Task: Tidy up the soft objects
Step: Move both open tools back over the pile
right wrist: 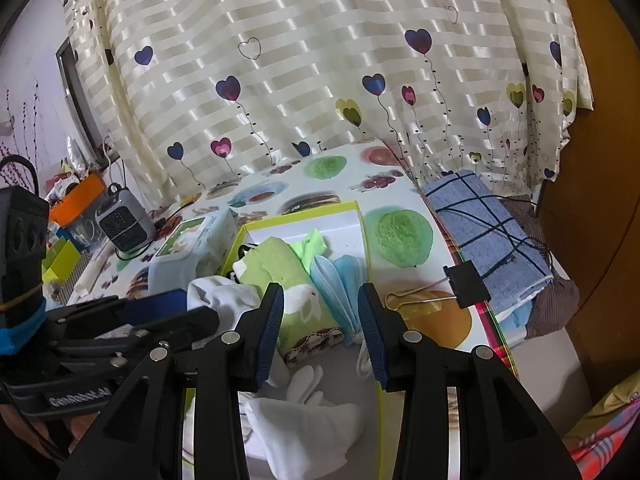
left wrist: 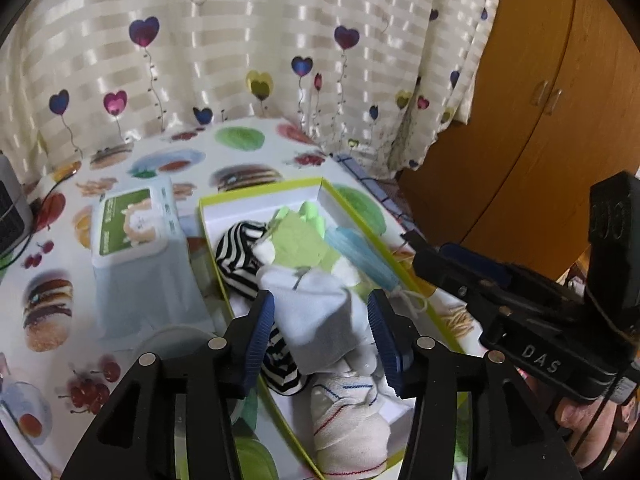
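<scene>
Placing the white sock into the lime-edged box

Left gripper (left wrist: pixel 320 322) straddles the white-and-grey sock (left wrist: pixel 316 320) over the box (left wrist: pixel 208 224), jaws wide, grip uncertain; lower it beside the striped sock (left wrist: pixel 236 260). Right gripper (right wrist: pixel 320 328) hangs open, empty, above the green towel roll (right wrist: pixel 280 280); keep it clear.

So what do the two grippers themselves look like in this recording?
Both are matte black plastic. The left gripper and right gripper each have two fingers with ribbed dark-blue pads and silver rivets at the linkage joints. Seen from the left camera, the right unit's body carries embossed letters "DAS". Seen from the right camera, the left unit has white lettering, a blue band and thin black cables.
</scene>
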`<action>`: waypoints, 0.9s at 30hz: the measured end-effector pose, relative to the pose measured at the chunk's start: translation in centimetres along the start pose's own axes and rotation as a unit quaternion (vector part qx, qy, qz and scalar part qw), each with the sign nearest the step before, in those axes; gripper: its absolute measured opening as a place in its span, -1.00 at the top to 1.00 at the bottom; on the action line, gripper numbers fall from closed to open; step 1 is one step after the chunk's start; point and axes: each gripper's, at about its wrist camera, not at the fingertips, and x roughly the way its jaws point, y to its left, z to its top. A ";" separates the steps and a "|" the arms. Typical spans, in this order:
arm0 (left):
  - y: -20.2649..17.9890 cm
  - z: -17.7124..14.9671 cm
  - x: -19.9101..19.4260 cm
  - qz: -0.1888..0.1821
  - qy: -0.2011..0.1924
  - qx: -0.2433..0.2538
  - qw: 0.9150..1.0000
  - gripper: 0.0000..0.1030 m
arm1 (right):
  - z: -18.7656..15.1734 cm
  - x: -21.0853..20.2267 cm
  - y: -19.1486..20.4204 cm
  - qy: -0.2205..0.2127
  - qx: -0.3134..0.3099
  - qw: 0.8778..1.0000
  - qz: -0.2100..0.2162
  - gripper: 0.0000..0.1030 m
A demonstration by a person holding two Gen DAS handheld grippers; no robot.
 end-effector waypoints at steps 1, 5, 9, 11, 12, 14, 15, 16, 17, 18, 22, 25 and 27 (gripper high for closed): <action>0.1 0.0 -0.2 0.003 -0.001 -0.002 1.000 0.07 | 0.0 0.0 0.1 0.000 0.000 1.000 0.000 0.22; 0.6 0.1 -1.5 0.002 -0.017 -0.012 1.000 0.07 | -0.1 -0.4 0.1 -0.001 0.001 1.000 0.001 0.22; 1.6 0.2 -2.9 0.010 -0.031 -0.024 0.999 0.07 | -0.2 -1.0 0.4 -0.004 0.002 1.000 0.002 0.22; 2.2 0.1 -3.5 0.016 -0.034 -0.030 0.999 0.07 | -0.2 -1.3 0.8 -0.004 -0.002 1.000 0.006 0.22; 2.5 0.1 -3.8 0.021 -0.036 -0.033 0.999 0.07 | -0.3 -1.4 1.1 -0.004 -0.007 1.000 0.010 0.22; 3.3 -0.2 -4.7 0.029 -0.041 -0.043 0.998 0.07 | -0.4 -1.5 1.7 -0.002 -0.014 1.000 0.015 0.22; 3.6 -0.3 -5.1 0.032 -0.044 -0.046 0.997 0.07 | -0.5 -1.4 2.0 0.001 -0.017 1.000 0.018 0.22; 3.8 -0.4 -5.5 0.035 -0.045 -0.048 0.997 0.07 | -0.5 -1.4 2.4 0.003 -0.020 1.000 0.022 0.22; 4.0 -0.6 -5.8 0.037 -0.048 -0.049 0.997 0.07 | -0.6 -1.4 2.6 0.004 -0.022 0.999 0.025 0.22; 4.2 -0.8 -6.3 0.039 -0.050 -0.050 0.997 0.07 | -0.6 -1.4 3.0 0.005 -0.024 0.999 0.029 0.22; 4.6 -2.0 -7.7 0.052 -0.056 -0.049 0.996 0.07 | -0.9 -2.2 4.4 0.001 -0.038 0.999 0.039 0.22; 4.9 -2.8 -8.5 0.058 -0.057 -0.052 0.995 0.07 | -1.3 -2.6 5.4 0.004 -0.047 0.998 0.044 0.22; 5.0 -3.3 -9.2 0.063 -0.061 -0.054 0.995 0.07 | -1.6 -2.9 6.1 0.006 -0.054 0.998 0.045 0.22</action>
